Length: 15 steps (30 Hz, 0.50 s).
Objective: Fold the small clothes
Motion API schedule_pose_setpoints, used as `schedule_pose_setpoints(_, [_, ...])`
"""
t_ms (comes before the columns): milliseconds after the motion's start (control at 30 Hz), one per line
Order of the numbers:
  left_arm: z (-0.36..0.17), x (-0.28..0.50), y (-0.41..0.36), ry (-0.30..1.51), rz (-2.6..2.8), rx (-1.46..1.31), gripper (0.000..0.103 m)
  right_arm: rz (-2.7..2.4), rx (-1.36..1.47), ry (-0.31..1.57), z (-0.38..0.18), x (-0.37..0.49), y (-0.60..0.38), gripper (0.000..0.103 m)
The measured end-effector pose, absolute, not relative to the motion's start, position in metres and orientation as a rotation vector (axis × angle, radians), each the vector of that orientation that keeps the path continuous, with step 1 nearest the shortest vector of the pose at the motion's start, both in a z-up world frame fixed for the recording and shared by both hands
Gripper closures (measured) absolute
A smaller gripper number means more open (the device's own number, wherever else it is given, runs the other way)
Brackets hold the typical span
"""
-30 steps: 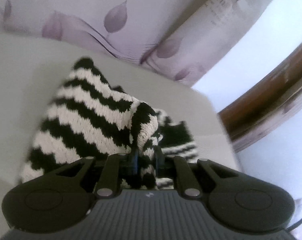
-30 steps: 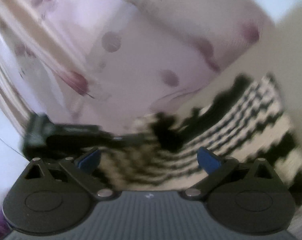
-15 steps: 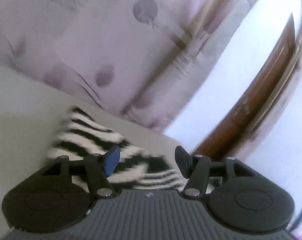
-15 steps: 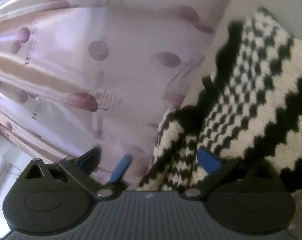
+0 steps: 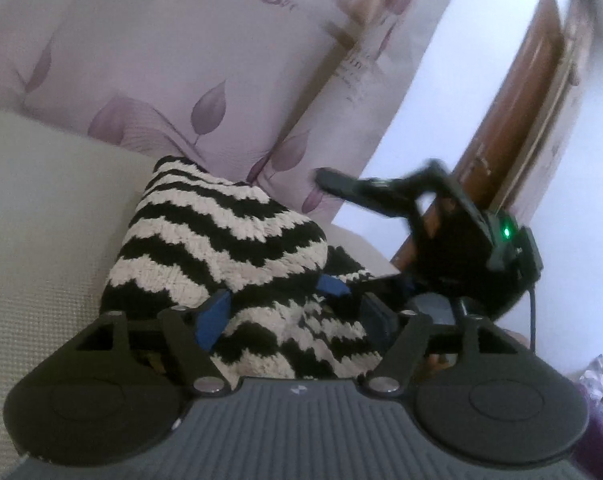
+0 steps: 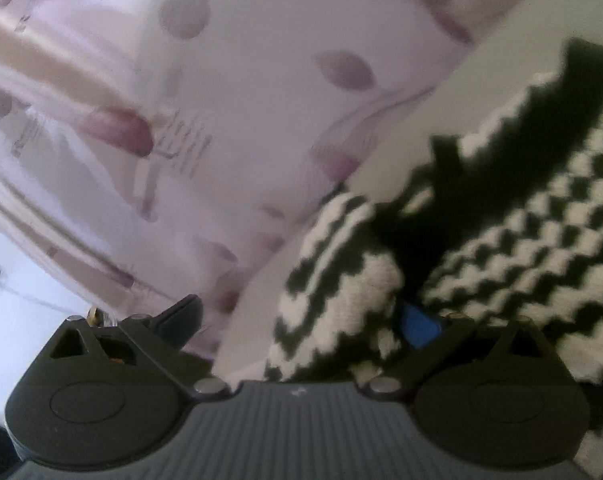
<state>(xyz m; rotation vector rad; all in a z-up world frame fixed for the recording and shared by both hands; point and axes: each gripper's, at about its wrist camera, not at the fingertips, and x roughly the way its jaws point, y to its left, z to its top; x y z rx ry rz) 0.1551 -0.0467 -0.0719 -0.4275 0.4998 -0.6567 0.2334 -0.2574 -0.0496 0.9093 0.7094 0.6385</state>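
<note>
Your left gripper [image 5: 291, 314] points slightly downward, its jaws opening — the blue pads [image 5: 213, 316] stand apart and press on nothing. Your right gripper [image 6: 301, 322] also tips a little downward, jaws closing from wide, not yet clamped. From the left wrist view, your right gripper [image 5: 453, 240] sits just ahead to the right — blurred.

L gripper [image 5: 291, 316]: black linkages, blue pads, silver screws, ribbed grey body; R gripper [image 6: 301, 326] prob same
</note>
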Motion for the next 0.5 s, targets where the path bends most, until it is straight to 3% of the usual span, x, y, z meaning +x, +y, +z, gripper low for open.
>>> schedule_pose_setpoints(33, [-0.073,0.153,-0.047,0.492,-0.658,-0.421,0.031,0.631,0.868,0.707,-0.046,0.234,-0.252,0.019])
schedule_pose_setpoints(100, [-0.075,0.148,-0.050,0.477,-0.656,-0.398,0.029,0.590,0.777,0.740,-0.045,0.236,-0.243,0.055])
schedule_pose_setpoints(167, [-0.074,0.144,-0.051,0.468,-0.652,-0.373,0.025,0.548,0.742,0.779,-0.052,0.241,-0.237,0.072])
schedule_pose_setpoints(333, [-0.054,0.136,-0.045,0.458,-0.629,-0.390,0.023,0.539,0.669,0.712,-0.036,0.235,-0.238,0.086])
schedule_pose_setpoints(467, [-0.028,0.124,-0.028,0.393,-0.571,-0.459,0.003,0.550,0.676,0.610,-0.005,0.229,-0.259,0.087])
schedule_pose_setpoints(500, [-0.023,0.123,-0.027,0.388,-0.560,-0.464,0.002,0.544,0.665,0.585,0.004,0.227,-0.266,0.087])
